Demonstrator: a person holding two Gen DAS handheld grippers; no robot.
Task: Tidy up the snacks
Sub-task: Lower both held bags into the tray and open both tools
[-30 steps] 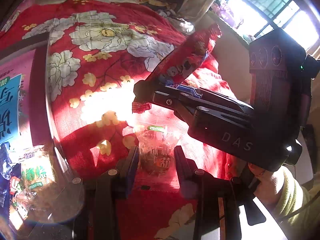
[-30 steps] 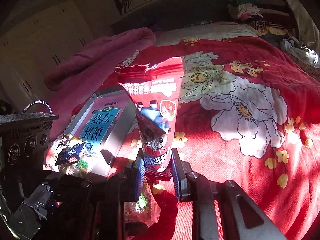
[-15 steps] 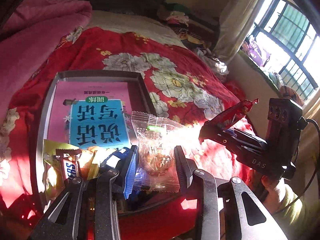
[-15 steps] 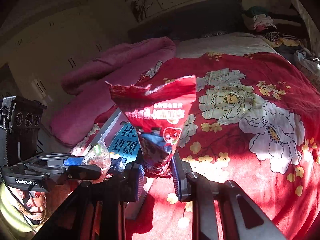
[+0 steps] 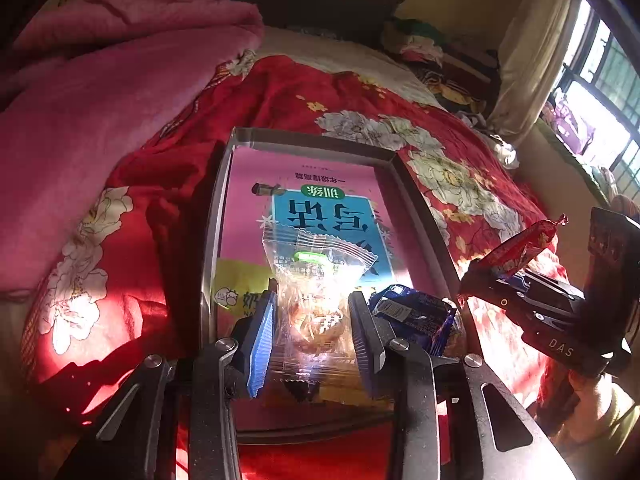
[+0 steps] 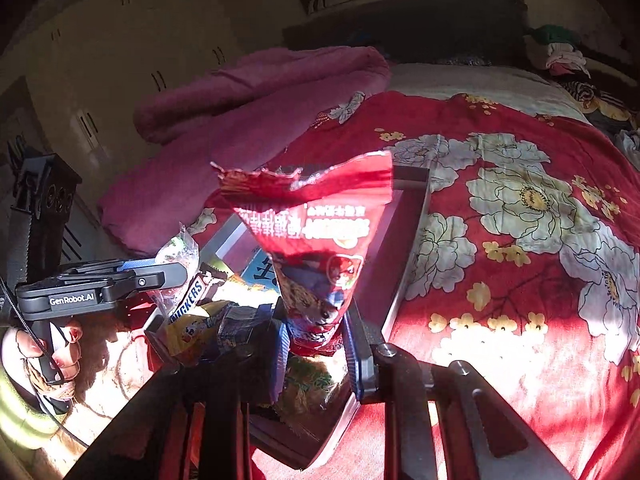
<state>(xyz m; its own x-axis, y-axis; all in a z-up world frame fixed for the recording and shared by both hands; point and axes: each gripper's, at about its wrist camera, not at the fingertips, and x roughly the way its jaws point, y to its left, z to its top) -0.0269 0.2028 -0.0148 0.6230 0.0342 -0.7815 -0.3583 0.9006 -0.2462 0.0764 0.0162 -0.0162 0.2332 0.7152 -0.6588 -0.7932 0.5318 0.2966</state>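
Observation:
My left gripper is shut on a clear-wrapped snack packet, held above the near end of a metal tray lined with a pink and blue booklet. My right gripper is shut on the bottom of a red snack bag, which stands upright over the tray's near right corner. In the left wrist view the right gripper with the red bag hangs at the tray's right side. In the right wrist view the left gripper shows at left with its clear packet.
In the tray's near end lie a blue wrapped snack, a yellow packet and a Snickers bar. The tray sits on a red floral bedspread. A pink blanket is heaped at left; a window is at right.
Both grippers have swung from over the bedspread to over the tray, each still gripping its packet. The tray has come from the left edge to the middle of the left wrist view.

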